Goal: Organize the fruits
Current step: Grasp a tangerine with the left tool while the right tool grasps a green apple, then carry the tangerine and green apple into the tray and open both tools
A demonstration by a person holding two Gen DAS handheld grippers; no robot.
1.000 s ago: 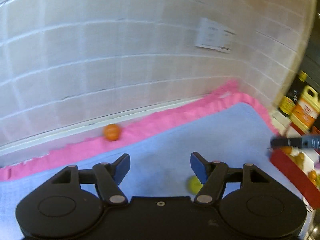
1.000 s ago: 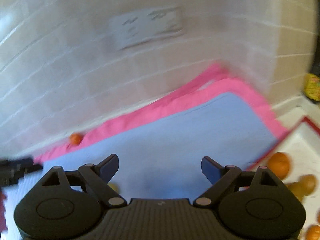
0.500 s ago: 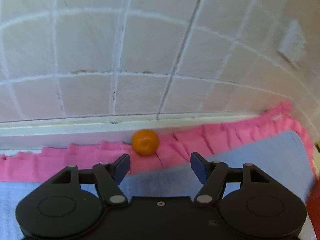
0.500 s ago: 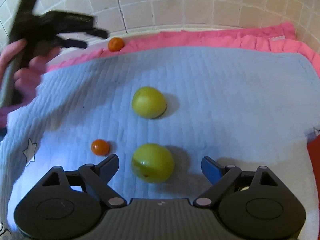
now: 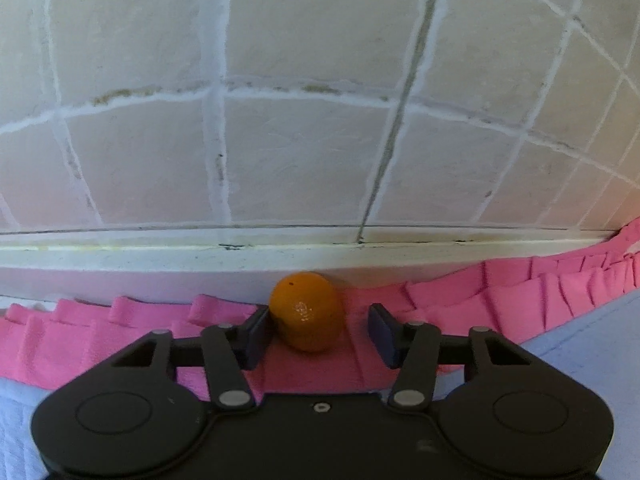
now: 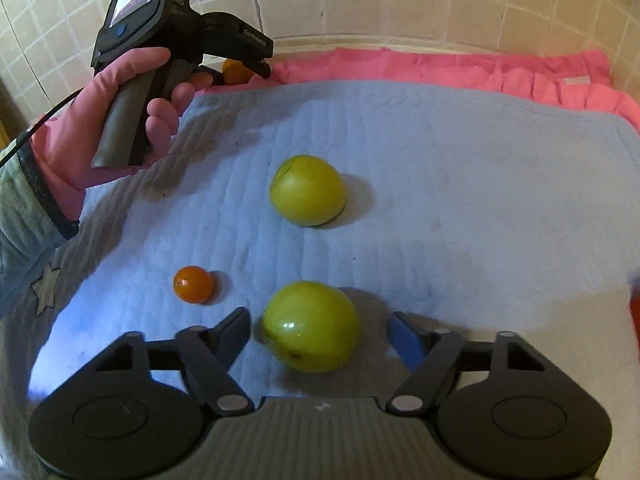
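The left gripper [image 5: 318,330] is spread around a small orange fruit [image 5: 306,311] on the pink cloth [image 5: 500,300], far against the tiled wall [image 5: 304,92]; the left pad looks touching. The right gripper [image 6: 324,338] is spread around the near green fruit [image 6: 311,326] on the blue mat [image 6: 460,184]. Closing is called for next. The left hand [image 6: 116,120] is held level on its handle.

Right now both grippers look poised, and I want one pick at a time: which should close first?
Probably the left gripper: the small orange fruit on the pink cloth touches one finger. The right gripper also straddles the near green fruit, jaws wider.
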